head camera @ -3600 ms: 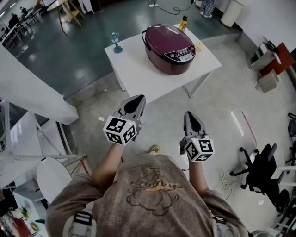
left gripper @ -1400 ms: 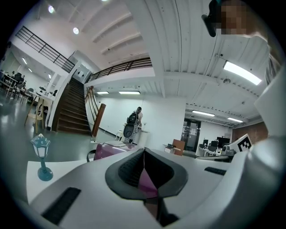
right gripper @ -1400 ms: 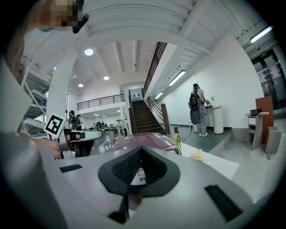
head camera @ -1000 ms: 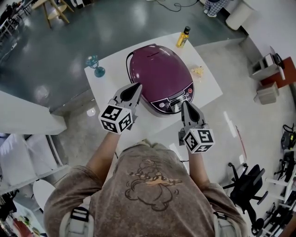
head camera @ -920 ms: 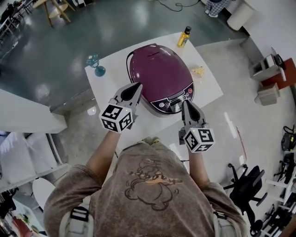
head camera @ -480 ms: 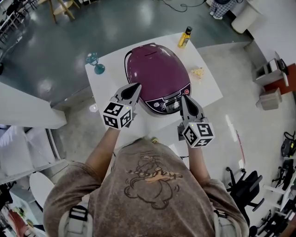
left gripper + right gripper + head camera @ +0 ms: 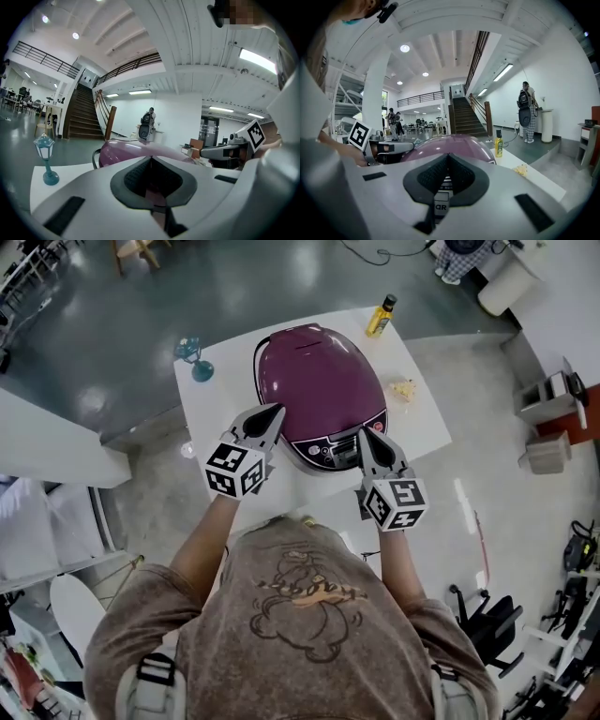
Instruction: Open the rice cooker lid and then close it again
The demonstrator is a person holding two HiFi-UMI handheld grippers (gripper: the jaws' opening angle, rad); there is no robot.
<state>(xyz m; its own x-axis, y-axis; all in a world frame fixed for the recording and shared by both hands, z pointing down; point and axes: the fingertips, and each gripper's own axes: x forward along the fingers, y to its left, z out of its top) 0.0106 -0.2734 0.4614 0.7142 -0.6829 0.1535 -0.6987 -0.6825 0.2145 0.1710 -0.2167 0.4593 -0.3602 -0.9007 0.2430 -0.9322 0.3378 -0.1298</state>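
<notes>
A purple rice cooker [image 7: 317, 381] with its lid down stands on a white table [image 7: 220, 409]; its control panel [image 7: 333, 443] faces me. My left gripper [image 7: 275, 412] is shut and empty, its tip at the cooker's front-left side. The right gripper [image 7: 367, 433] is shut and empty too, with its tip just at the right end of the control panel. From the left gripper view the cooker's dome [image 7: 126, 149] rises behind the closed jaws, and the right gripper [image 7: 225, 151] shows at the right. In the right gripper view the cooker [image 7: 454, 142] fills the middle, beyond the closed jaws.
A yellow bottle [image 7: 381, 317] stands at the table's far right corner and a blue lamp figurine [image 7: 192, 357] at its far left. A small yellowish scrap [image 7: 403, 388] lies right of the cooker. An office chair [image 7: 478, 629] is on the floor at right.
The right gripper has shifted left and forward to the cooker's control panel. The left gripper has sunk slightly and stays beside the cooker. The lid stays down.
</notes>
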